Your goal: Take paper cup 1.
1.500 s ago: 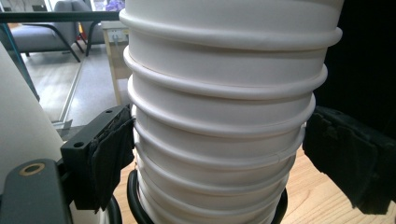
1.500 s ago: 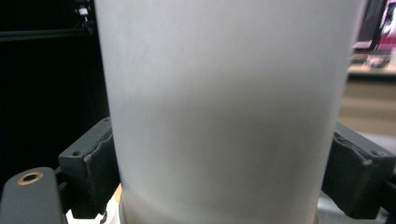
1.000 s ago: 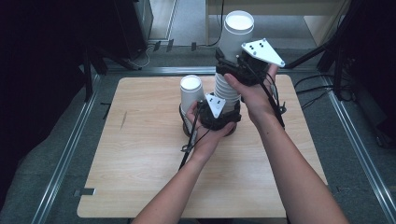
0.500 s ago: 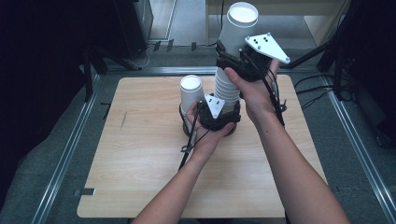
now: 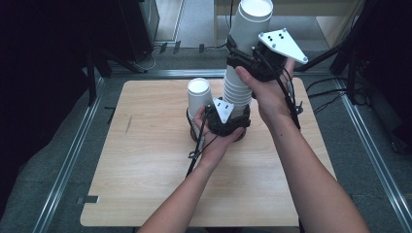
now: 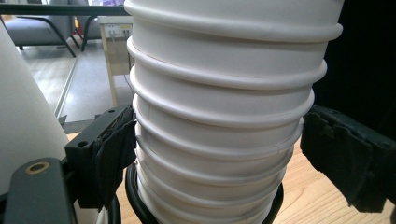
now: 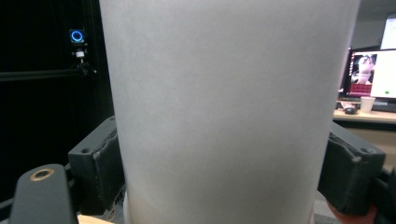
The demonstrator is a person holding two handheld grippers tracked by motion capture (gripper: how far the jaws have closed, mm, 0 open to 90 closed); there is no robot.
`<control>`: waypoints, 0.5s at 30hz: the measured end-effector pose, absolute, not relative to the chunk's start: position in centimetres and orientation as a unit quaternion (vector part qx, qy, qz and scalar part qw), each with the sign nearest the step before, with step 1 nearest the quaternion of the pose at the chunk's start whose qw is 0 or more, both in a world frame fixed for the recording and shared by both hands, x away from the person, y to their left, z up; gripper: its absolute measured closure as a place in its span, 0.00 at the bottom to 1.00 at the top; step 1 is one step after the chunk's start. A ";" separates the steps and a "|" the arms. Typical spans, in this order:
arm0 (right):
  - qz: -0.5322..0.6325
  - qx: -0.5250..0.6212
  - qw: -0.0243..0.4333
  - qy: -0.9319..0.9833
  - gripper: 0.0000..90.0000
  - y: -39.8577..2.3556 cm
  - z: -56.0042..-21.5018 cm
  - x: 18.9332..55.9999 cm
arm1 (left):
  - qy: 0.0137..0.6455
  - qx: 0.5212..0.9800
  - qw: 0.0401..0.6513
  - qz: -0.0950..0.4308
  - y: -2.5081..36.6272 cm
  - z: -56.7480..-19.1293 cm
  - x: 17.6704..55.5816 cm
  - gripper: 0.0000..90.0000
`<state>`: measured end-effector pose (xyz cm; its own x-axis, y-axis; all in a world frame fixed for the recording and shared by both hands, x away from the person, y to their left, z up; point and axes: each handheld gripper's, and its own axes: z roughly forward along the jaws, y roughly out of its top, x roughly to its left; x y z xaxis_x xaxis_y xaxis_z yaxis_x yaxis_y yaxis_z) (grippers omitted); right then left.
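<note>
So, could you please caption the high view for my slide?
Right gripper lifts the top cup off a stack steadied by the left gripper.

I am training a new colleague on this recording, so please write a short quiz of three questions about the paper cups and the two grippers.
1. True or false: the right gripper is shut on the top white paper cup of the tall stack.
2. Which part of the tall stack of white paper cups does the left gripper stand around? A) its top B) its bottom C) no part
3. Fill in: a single white paper cup stands upside down on the light wooden table, on the ____ side of the stack in the high view.

Key: 1 true; 2 B; 3 left.
</note>
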<state>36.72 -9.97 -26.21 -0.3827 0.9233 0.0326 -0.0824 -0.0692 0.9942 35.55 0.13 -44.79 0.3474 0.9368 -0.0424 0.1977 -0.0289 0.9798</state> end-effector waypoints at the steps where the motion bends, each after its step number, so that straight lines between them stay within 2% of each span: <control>1: 0.624 0.381 0.404 0.550 0.17 -10.0 -26.1 36.7 | 0.453 0.627 0.530 0.349 0.1 -44.8 35.5 0.12; 15: 0.636 0.374 0.405 0.540 0.17 -10.9 -25.2 35.1 | 0.451 0.628 0.529 0.349 0.1 -44.8 35.6 0.12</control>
<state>35.08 -10.91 -25.20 -0.3918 0.9192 0.0383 -0.1111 -0.0886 0.9899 35.55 0.14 -44.81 0.3485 0.9365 -0.0388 0.1967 -0.0326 0.9799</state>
